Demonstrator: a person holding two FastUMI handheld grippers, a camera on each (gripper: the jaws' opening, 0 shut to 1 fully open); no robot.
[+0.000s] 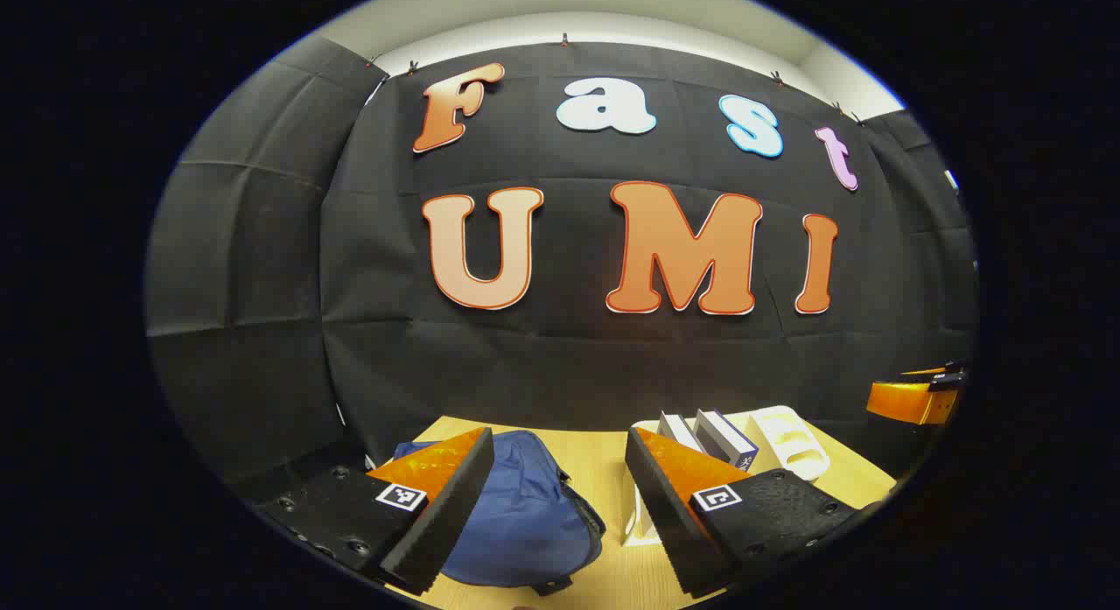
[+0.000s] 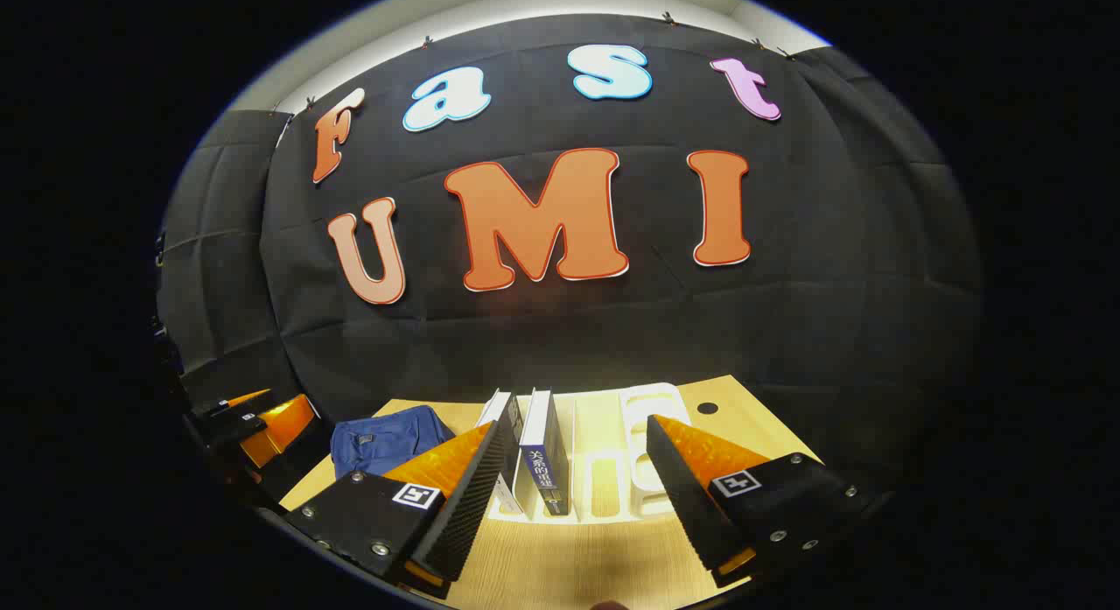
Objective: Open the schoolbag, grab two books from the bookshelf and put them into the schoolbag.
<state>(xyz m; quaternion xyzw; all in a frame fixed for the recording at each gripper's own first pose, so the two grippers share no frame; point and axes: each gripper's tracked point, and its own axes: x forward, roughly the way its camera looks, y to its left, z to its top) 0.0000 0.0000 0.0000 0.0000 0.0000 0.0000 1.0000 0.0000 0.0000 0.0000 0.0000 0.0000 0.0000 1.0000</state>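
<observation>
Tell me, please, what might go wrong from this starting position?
The schoolbag looks closed and soft, so it may slide on the table when pulled. The two books stand close together in the white bookshelf; the open right claw could pinch both or tip the rack.

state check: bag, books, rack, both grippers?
schoolbag: on the table, looks shut
books: two, standing upright in the bookshelf, untouched
bookshelf: on the table, right-hand slots empty
left gripper: open, holding nothing, above the schoolbag
right gripper: open, holding nothing, facing the bookshelf
</observation>
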